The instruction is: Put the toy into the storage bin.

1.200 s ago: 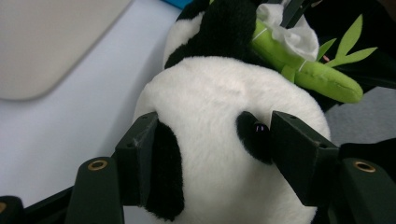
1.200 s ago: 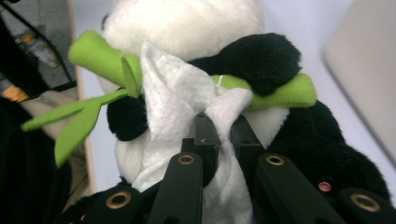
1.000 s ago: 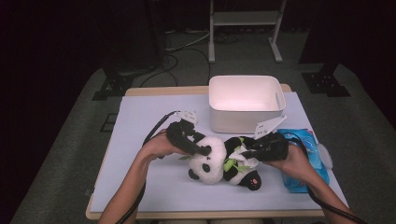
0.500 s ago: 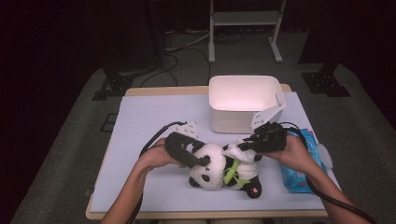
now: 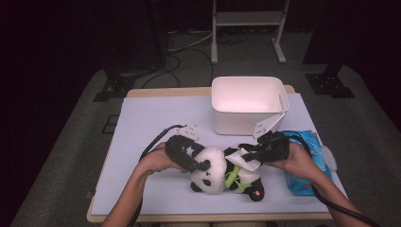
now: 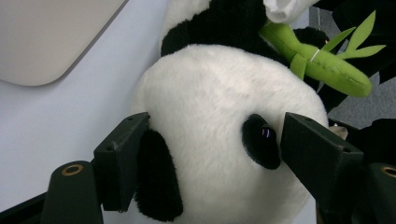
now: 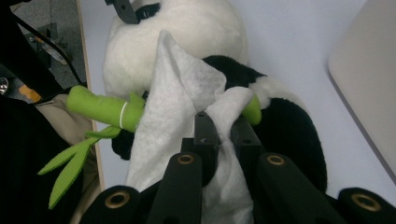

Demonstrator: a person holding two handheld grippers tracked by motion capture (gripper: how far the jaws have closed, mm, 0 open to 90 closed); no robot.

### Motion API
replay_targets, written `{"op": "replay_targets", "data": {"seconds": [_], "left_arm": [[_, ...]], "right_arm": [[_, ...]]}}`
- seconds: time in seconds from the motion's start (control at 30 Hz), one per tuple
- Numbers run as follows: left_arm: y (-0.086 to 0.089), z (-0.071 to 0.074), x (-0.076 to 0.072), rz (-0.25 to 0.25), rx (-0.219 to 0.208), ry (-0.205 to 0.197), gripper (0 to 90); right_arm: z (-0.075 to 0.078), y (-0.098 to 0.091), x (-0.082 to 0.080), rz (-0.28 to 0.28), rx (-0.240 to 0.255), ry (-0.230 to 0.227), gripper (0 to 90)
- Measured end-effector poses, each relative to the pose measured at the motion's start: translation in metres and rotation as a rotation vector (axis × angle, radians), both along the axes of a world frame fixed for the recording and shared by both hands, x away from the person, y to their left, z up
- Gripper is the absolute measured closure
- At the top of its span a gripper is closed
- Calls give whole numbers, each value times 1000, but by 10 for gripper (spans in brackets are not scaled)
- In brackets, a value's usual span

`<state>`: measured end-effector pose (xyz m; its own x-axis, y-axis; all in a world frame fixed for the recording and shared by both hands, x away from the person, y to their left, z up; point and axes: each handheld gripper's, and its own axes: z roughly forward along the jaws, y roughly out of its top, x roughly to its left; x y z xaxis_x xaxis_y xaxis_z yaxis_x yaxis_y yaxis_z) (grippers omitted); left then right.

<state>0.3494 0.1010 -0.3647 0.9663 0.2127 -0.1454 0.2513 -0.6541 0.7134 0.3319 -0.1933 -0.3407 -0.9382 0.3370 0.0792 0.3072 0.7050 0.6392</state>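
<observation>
So left hand-held gripper (image 6: pixel 210 140) just spread wide around the plush panda's (image 5: pixel 213 172) head; right hand-held gripper (image 7: pixel 223 128) is clamped on a white wipe (image 7: pixel 177 93).

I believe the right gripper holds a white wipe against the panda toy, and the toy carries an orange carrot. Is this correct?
Not fully. The right gripper does pinch the white wipe against the panda toy, but the toy carries a green bamboo stalk, not an orange carrot. The right gripper view shows it clearly.

White tub (image 5: pixel 248 106), blue wipes pack (image 5: pixel 305 165)
</observation>
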Motion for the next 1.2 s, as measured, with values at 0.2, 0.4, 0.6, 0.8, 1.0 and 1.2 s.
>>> {"op": "replay_targets", "data": {"seconds": [0.2,0.4,0.6,0.8,1.0,1.2], "left_arm": [[-3,2,-5,-14,1,-29,294],[-5,5,-10,-49,13,-60,302],[-2,5,-12,-42,-6,-36,309],[-3,7,-7,8,17,11,118],[-9,2,-3,-18,11,105,66],[-23,-4,-2,-50,45,93,110]], "right_arm": [[8,0,-2,-6,16,-23,832],[27,1,6,-24,7,-75,832],[19,0,9,-17,-10,-42,832],[15,-4,0,11,-7,-14,833],[12,-9,-9,12,14,0,832],[11,-11,-11,9,22,-25,832]]}}
